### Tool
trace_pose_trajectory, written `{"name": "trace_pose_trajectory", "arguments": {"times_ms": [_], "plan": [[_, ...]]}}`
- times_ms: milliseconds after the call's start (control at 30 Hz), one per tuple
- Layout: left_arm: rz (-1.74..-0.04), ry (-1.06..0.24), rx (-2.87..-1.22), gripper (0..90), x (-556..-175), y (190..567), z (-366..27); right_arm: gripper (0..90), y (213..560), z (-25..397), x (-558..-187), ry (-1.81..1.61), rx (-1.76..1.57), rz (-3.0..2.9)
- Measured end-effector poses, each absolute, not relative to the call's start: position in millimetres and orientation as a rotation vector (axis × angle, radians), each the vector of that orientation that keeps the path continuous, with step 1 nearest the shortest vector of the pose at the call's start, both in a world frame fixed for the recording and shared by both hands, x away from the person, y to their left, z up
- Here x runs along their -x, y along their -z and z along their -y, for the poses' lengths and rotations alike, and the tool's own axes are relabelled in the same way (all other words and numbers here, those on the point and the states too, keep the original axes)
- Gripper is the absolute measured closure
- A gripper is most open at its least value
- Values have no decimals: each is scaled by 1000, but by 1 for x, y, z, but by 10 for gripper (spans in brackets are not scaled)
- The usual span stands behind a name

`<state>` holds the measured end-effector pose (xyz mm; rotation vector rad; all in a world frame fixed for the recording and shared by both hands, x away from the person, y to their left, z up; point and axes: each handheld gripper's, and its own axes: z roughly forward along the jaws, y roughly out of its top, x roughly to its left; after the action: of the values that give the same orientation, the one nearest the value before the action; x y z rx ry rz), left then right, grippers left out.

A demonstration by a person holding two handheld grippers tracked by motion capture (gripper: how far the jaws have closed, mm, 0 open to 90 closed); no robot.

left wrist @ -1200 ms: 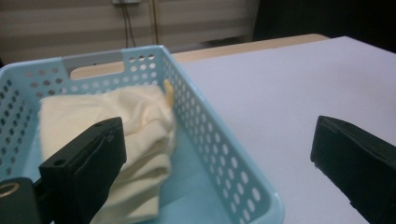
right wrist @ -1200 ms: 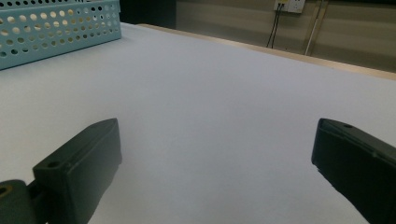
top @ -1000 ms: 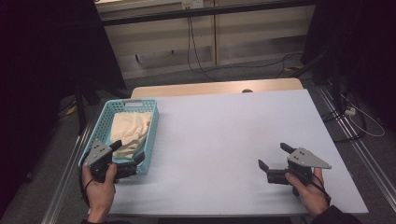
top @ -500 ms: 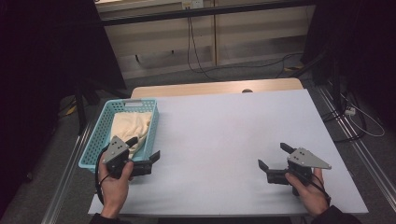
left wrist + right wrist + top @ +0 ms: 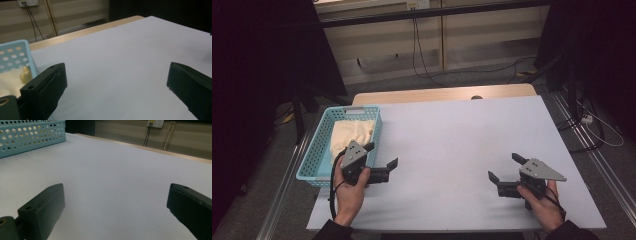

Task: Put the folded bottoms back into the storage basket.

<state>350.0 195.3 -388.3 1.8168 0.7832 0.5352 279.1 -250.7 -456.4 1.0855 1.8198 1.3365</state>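
A light blue perforated basket (image 5: 316, 152) stands at the table's left edge with a cream cloth (image 5: 351, 134) lying inside it. My left gripper (image 5: 382, 155) hovers just right of the basket's near corner, open, with nothing between its jaws. In the left gripper view the left gripper (image 5: 116, 75) looks across bare table, with the basket (image 5: 15, 53) and cloth (image 5: 8, 81) at its left. My right gripper (image 5: 504, 167) rests open near the front right of the table. From the right gripper view, the right gripper (image 5: 115, 195) faces the basket (image 5: 30, 135) far off.
The white table (image 5: 457, 135) has a wooden strip along its far edge. Cables and a dark stand lie on the floor behind and to the right of it. A metal rail runs along the table's left side.
My left gripper has moved right, from over the basket's near end to the table beside it. The right gripper has stayed put.
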Motion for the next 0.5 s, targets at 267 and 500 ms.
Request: {"name": "trace_pose_trajectory", "arguments": {"times_ms": [267, 500], "plan": [[-765, -499, -1830, 29, -357, 394, -174, 12, 456, 251, -279, -1337, -1087, -1817], [-772, -451, -1820, 31, -365, 397, -161, 12, 456, 252, -279, -1337, -1088, -1816]]}}
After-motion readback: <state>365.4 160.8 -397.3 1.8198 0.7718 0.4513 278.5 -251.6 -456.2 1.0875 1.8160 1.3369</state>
